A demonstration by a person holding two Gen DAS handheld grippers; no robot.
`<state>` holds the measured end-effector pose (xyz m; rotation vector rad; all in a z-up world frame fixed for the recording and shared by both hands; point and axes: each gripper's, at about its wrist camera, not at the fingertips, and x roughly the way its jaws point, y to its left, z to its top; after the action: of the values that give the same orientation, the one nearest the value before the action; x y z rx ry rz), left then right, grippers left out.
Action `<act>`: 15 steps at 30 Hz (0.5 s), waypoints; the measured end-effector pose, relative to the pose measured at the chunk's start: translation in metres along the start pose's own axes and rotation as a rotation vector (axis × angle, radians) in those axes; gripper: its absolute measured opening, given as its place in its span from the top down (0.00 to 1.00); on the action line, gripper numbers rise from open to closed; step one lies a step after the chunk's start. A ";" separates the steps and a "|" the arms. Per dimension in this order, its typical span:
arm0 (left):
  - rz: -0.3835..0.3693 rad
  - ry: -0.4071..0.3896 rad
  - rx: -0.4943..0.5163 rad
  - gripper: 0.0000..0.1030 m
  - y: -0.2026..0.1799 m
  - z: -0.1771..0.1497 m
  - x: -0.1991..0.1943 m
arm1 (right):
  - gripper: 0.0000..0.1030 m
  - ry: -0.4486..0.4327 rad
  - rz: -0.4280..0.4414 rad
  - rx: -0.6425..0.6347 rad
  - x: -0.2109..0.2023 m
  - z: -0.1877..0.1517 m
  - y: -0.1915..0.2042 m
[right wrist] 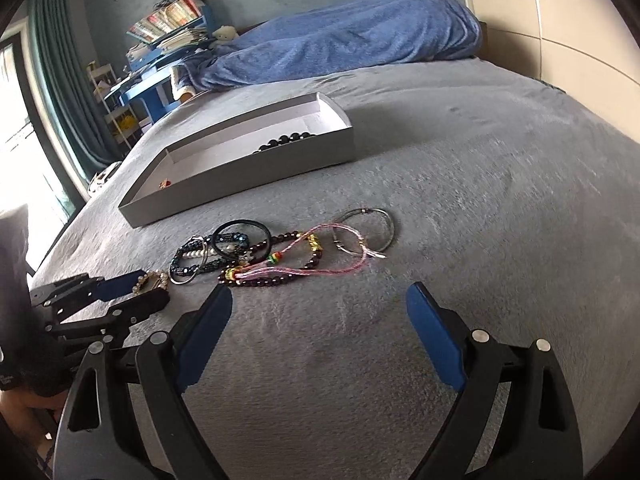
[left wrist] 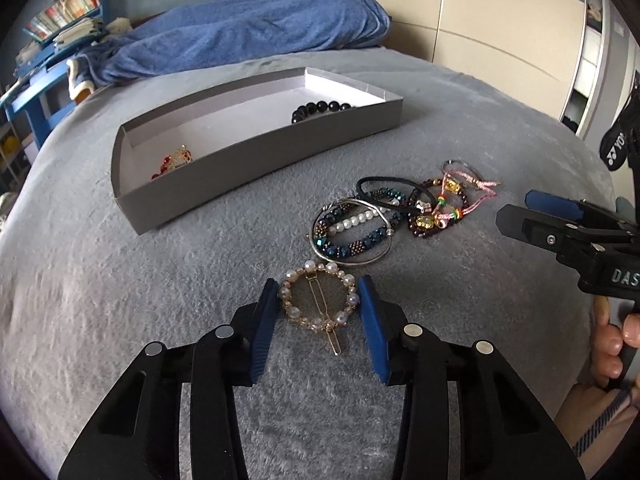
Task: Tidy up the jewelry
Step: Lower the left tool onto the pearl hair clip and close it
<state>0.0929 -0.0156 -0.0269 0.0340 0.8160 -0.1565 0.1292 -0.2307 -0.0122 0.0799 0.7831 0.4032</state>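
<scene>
A round pearl hair clip [left wrist: 318,300] lies on the grey blanket between the fingers of my left gripper [left wrist: 319,287], which straddles it; the pads look to touch its sides but the grip is unclear. The clip also shows in the right wrist view [right wrist: 151,282]. A pile of bracelets [left wrist: 356,224] and a pink cord bracelet [right wrist: 316,258] lie just beyond. A grey box [left wrist: 256,150] holds a black bead bracelet [left wrist: 320,110] and a red-gold ornament [left wrist: 176,160]. My right gripper [right wrist: 320,300] is open and empty, short of the pile.
A blue blanket [left wrist: 248,28] lies at the bed's far end. A blue desk with books [right wrist: 168,28] stands to the left. Wardrobe doors [left wrist: 500,20] are at the right. A silver bangle [right wrist: 366,230] lies at the pile's right edge.
</scene>
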 end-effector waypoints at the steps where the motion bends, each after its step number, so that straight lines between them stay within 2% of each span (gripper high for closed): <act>1: -0.002 -0.011 -0.006 0.59 0.001 -0.001 -0.002 | 0.15 -0.001 -0.001 0.010 -0.001 0.000 -0.002; 12: -0.040 -0.105 -0.122 0.59 0.023 -0.004 -0.019 | 0.15 -0.002 0.015 0.110 -0.003 0.000 -0.023; 15: -0.047 -0.116 -0.141 0.59 0.026 -0.004 -0.021 | 0.19 0.003 0.040 0.145 -0.002 0.001 -0.030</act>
<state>0.0797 0.0135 -0.0152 -0.1264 0.7109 -0.1439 0.1389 -0.2586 -0.0167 0.2310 0.8138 0.3840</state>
